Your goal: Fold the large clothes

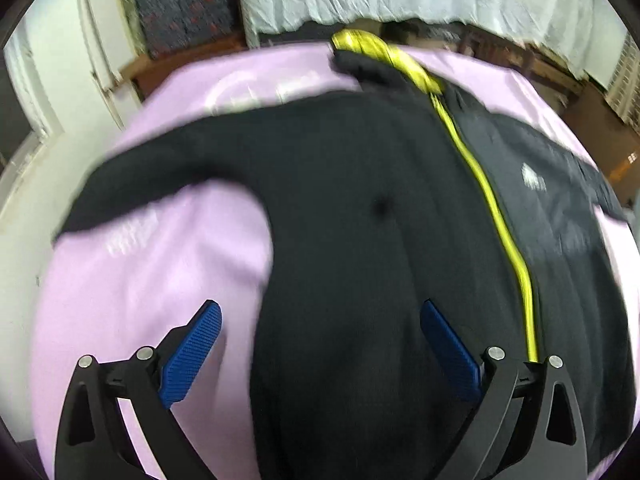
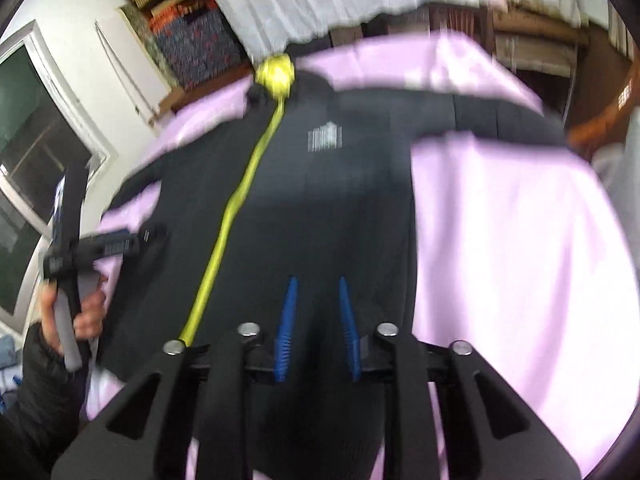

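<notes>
The black jacket (image 1: 360,208) lies spread flat on the lilac sheet (image 1: 132,280), front side up. Its long axis runs from the hem, nearest both grippers, to the collar at the far edge of the sheet; the yellow zipper (image 1: 496,208) traces this axis and ends in a yellow-lined hood (image 1: 360,46) bunched at the collar. The left gripper (image 1: 320,344) hangs above the hem area with its blue pads (image 1: 192,356) spread wide, nothing between them. The right gripper (image 2: 318,328) stands over the lower front panel with its jaws nearly together, only a narrow gap showing; whether cloth is pinched there cannot be told. The left wrist view alone shows one sleeve reaching out leftward across the sheet. The right wrist view alone shows the other sleeve extended to the right, a white chest print (image 2: 325,138), and the person's hand (image 2: 76,316) holding the left tool's handle.
</notes>
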`<control>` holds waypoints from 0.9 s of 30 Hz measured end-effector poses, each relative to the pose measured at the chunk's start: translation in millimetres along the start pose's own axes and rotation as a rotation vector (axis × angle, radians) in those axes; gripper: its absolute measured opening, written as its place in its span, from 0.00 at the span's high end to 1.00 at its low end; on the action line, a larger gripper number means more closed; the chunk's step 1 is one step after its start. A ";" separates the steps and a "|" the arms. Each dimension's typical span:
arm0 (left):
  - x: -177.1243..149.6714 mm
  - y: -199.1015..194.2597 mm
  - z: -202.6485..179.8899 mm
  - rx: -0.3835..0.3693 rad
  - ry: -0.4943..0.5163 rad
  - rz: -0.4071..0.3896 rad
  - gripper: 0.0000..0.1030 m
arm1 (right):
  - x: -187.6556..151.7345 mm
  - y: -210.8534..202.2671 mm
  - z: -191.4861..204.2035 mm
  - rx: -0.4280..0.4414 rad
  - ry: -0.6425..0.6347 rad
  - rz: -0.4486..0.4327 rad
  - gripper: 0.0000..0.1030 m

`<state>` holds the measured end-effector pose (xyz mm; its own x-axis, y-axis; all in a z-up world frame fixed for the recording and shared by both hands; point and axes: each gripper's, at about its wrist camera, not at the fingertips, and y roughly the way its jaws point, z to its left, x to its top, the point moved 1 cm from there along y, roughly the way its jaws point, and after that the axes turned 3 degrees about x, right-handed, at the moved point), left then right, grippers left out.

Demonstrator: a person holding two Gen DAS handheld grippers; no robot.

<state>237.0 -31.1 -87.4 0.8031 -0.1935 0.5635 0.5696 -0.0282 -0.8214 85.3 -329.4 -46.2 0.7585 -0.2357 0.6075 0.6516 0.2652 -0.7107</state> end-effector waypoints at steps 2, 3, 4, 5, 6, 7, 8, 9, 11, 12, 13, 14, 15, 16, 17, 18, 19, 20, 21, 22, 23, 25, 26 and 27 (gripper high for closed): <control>24.9 3.7 -1.6 -0.004 -0.008 -0.008 0.03 | 39.8 13.0 -6.4 -0.011 0.024 -0.040 0.67; 36.6 8.1 -1.8 0.001 -0.023 -0.005 0.03 | 58.7 24.4 -11.1 -0.007 0.042 -0.039 0.67; 44.9 12.2 -2.1 0.003 -0.032 -0.003 0.03 | 72.0 33.5 -14.5 -0.002 0.057 -0.035 0.67; 54.2 17.8 -2.5 0.007 -0.035 0.000 0.03 | 87.0 48.2 -18.1 0.002 0.080 -0.028 0.67; 61.8 23.0 -3.8 0.015 -0.035 0.001 0.03 | 99.3 63.8 -22.5 0.004 0.104 -0.018 0.67; 71.2 30.7 -5.1 0.026 -0.037 0.001 0.03 | 108.7 78.5 -27.3 0.012 0.127 -0.008 0.67; 77.9 38.0 -6.3 0.029 -0.042 0.003 0.03 | 115.0 88.2 -35.0 0.021 0.145 -0.001 0.67; 82.1 44.1 -7.1 0.029 -0.046 0.007 0.03 | 119.2 99.3 -41.2 0.034 0.169 0.007 0.67; 90.6 63.4 -9.7 0.023 -0.066 0.028 0.03 | 121.2 117.6 -53.7 0.059 0.208 0.018 0.67; 92.7 72.8 -11.3 0.017 -0.078 0.042 0.03 | 123.5 126.9 -57.5 0.069 0.227 0.022 0.67; 95.0 85.9 -12.5 0.010 -0.094 0.066 0.03 | 125.4 136.7 -65.3 0.077 0.250 0.030 0.68; 95.6 96.1 -13.1 0.013 -0.105 0.081 0.03 | 125.9 142.2 -69.2 0.081 0.264 0.036 0.70; 95.8 98.0 -14.3 0.032 -0.110 0.038 0.03 | 125.0 145.9 -73.9 0.097 0.277 0.036 0.71; 94.6 97.8 -15.6 0.051 -0.104 0.012 0.03 | 125.1 145.1 -80.1 0.128 0.284 0.020 0.72; 94.0 98.2 -17.2 0.055 -0.098 -0.009 0.03 | 124.3 144.4 -82.0 0.138 0.288 0.022 0.74; 94.1 98.2 -16.8 0.047 -0.100 -0.007 0.03 | 125.0 143.0 -87.9 0.140 0.302 0.017 0.75; 93.7 98.5 -15.0 0.034 -0.105 -0.005 0.03 | 125.1 139.5 -98.5 0.133 0.334 -0.005 0.78; 92.6 98.2 -12.9 0.022 -0.113 -0.008 0.03 | 124.8 138.6 -107.5 0.138 0.362 -0.011 0.89; 92.3 97.9 -11.9 0.016 -0.113 -0.011 0.03 | 124.1 138.8 -117.1 0.150 0.397 -0.011 1.00; 91.8 97.7 -12.8 0.017 -0.104 -0.013 0.03 | 121.7 139.7 -131.6 0.169 0.458 -0.011 1.00; 91.6 97.5 -12.9 0.020 -0.103 -0.015 0.03 | 119.4 140.1 -141.4 0.218 0.503 -0.017 1.00; 90.7 96.6 -13.3 0.022 -0.104 -0.017 0.03 | 115.7 140.5 -158.5 0.272 0.603 -0.032 1.00; 88.4 94.0 -13.1 0.021 -0.105 -0.018 0.03 | 114.2 131.9 -167.5 0.213 0.630 -0.065 1.00; 88.3 93.6 -13.4 0.022 -0.105 -0.019 0.03 | 114.2 122.5 -173.4 0.136 0.624 -0.098 1.00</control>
<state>358.9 -64.0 -115.7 0.8055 -0.0896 0.5858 0.5874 -0.0095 -0.8092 250.6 -485.9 -125.4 0.5762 -0.7532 0.3173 0.7435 0.3218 -0.5862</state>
